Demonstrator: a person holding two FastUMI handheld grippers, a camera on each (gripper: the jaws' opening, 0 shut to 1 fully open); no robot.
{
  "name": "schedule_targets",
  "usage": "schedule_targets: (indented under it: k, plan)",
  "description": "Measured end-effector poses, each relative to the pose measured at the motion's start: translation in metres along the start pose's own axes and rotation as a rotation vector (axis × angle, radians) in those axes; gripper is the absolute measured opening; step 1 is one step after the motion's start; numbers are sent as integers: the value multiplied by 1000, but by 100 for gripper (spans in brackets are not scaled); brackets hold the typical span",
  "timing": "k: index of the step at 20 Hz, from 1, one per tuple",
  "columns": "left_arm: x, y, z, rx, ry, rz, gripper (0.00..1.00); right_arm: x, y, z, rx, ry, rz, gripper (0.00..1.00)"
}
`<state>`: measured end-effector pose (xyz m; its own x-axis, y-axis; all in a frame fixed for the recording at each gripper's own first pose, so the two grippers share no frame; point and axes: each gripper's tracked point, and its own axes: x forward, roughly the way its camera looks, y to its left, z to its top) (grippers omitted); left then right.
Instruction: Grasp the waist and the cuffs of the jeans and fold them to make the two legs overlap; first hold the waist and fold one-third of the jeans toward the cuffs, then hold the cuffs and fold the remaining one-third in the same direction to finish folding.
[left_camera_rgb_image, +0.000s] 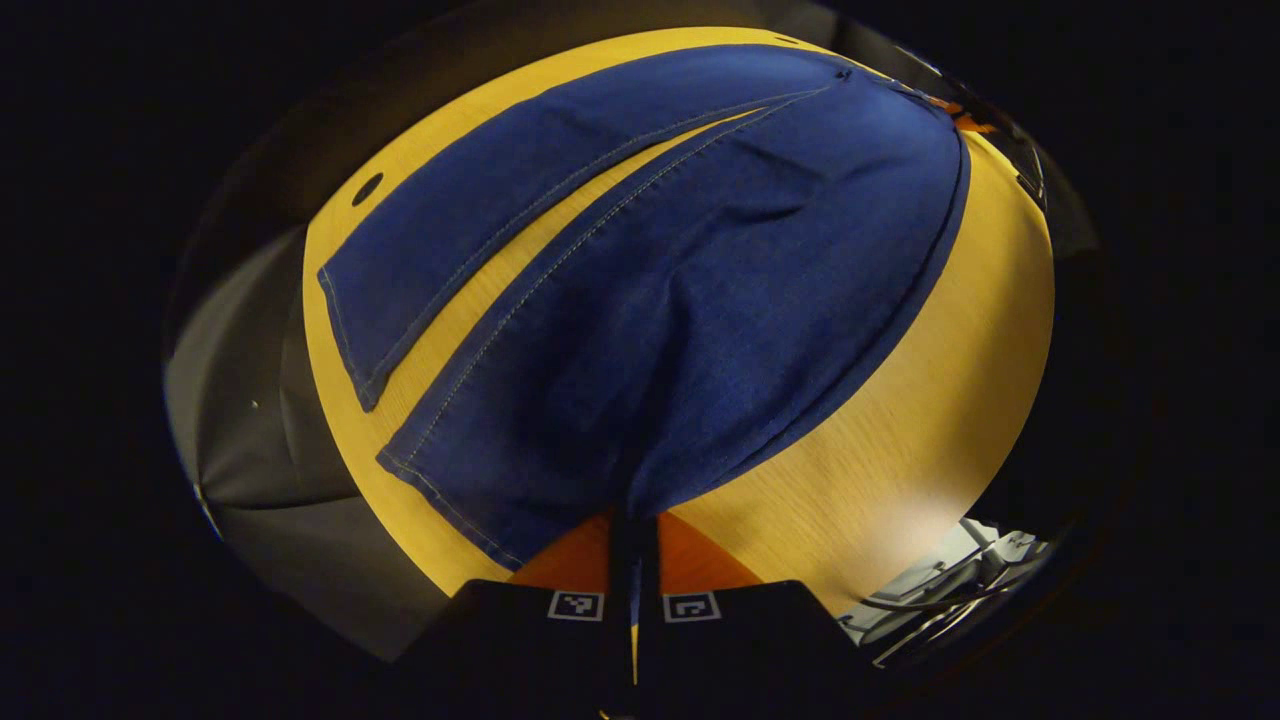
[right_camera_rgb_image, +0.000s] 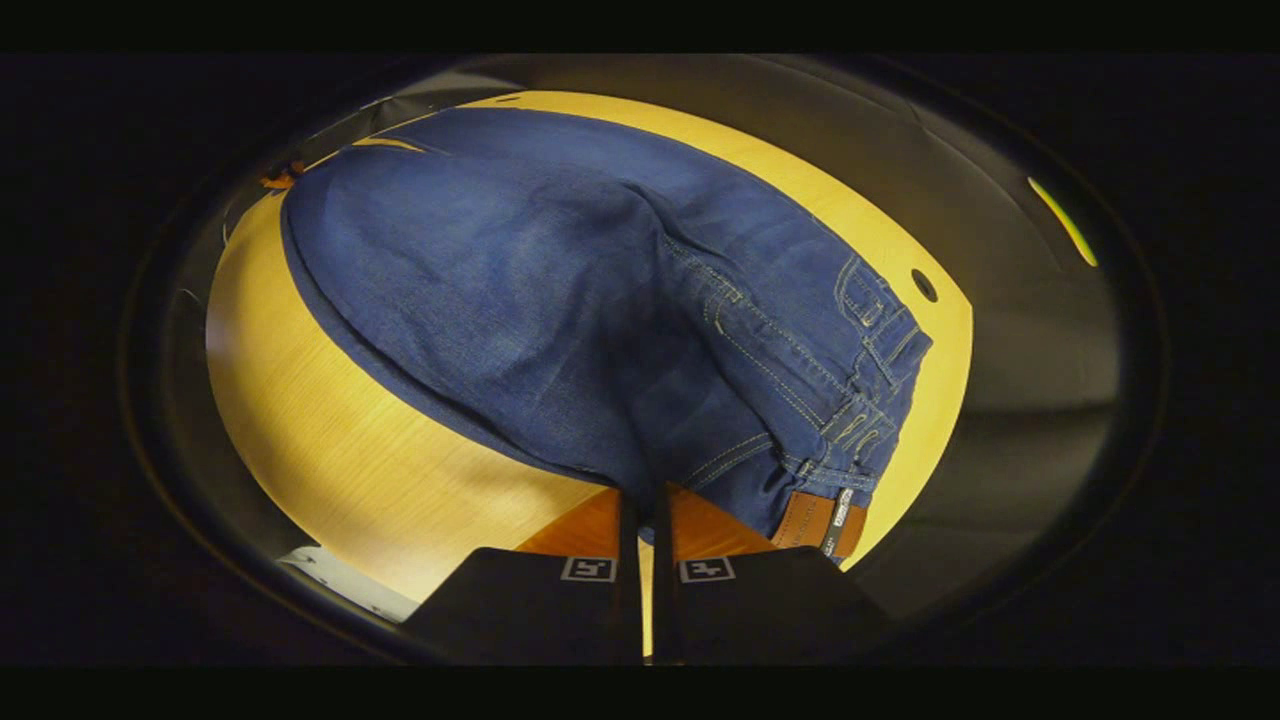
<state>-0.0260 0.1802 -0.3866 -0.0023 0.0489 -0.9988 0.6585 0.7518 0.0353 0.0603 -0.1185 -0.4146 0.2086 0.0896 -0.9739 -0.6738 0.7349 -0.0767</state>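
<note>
Both grippers, left gripper (left_camera_rgb_image: 633, 545) by the cuffs and right gripper (right_camera_rgb_image: 645, 520) by the waist, have jaws clamped on the jeans (left_camera_rgb_image: 690, 290) spread over the counter (left_camera_rgb_image: 930, 420); uneven lifting could skew the legs.

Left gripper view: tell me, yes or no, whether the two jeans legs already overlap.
No. The jeans legs lie apart, with a strip of table showing between them.

No readable text anywhere. Leather patch (right_camera_rgb_image: 803, 520) on the jeans (right_camera_rgb_image: 560, 300) waistband has print, too small to read. Square coded markers (left_camera_rgb_image: 575, 605) on the claws, no letters.
</note>
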Motion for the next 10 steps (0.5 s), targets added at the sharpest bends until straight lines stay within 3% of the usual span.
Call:
schedule_targets:
  k: [3,6,8,10]
  plan:
    - [-2,-1,0,6,-3,7,7,-1,0,0,20,-7,0,8]
    - [-5,-3,5,-121,9,-27,6,-2,0,0,44,-7,-6,8]
    - [-13,2,13,-215,-33,-39,6,-3,-1,-1,91,-15,-4,13]
    - [-28,12,21,-289,-90,-53,6,-5,-3,4,170,-50,2,10]
